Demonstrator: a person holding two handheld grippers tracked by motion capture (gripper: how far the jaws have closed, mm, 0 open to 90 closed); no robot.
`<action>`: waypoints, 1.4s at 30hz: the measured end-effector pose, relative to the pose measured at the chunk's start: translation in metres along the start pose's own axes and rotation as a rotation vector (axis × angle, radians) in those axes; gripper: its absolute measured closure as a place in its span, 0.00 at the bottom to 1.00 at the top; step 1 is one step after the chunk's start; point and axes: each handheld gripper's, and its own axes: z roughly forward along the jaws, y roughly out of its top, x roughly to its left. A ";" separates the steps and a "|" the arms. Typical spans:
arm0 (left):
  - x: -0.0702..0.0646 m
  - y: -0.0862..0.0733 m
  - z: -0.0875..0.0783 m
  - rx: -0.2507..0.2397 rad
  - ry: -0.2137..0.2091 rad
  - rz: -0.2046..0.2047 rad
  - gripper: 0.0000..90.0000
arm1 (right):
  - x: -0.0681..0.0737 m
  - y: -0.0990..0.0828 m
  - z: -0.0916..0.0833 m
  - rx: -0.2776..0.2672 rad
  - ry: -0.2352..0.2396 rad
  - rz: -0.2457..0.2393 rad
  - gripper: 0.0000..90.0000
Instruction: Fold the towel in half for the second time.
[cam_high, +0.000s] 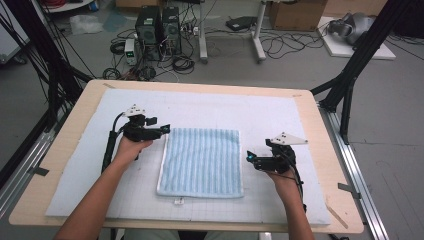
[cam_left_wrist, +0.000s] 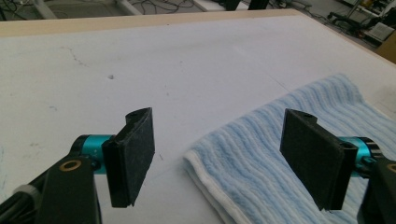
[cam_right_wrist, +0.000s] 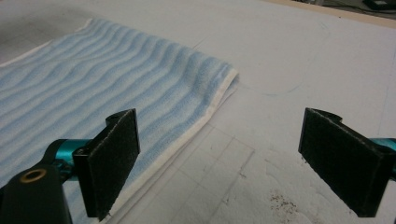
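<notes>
Between the spread left gripper (cam_left_wrist: 217, 158) jaws lies the towel (cam_high: 202, 161) corner: soft, light, limp, best pinched at its doubled edge.

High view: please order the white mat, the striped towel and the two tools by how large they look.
1. White mat, largest.
2. Striped towel.
3. Left tool and right tool: they look about alike, so no ranking between them.
</notes>
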 end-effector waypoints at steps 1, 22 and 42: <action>0.002 -0.002 0.003 0.014 0.002 -0.001 0.32 | 0.000 0.000 0.000 -0.002 0.001 -0.002 0.13; -0.006 -0.007 0.037 0.200 0.018 0.145 0.93 | -0.004 0.010 0.036 0.066 0.018 0.033 0.13; 0.001 -0.007 0.035 0.173 -0.022 0.050 0.96 | -0.022 0.036 0.114 0.206 0.072 0.017 0.69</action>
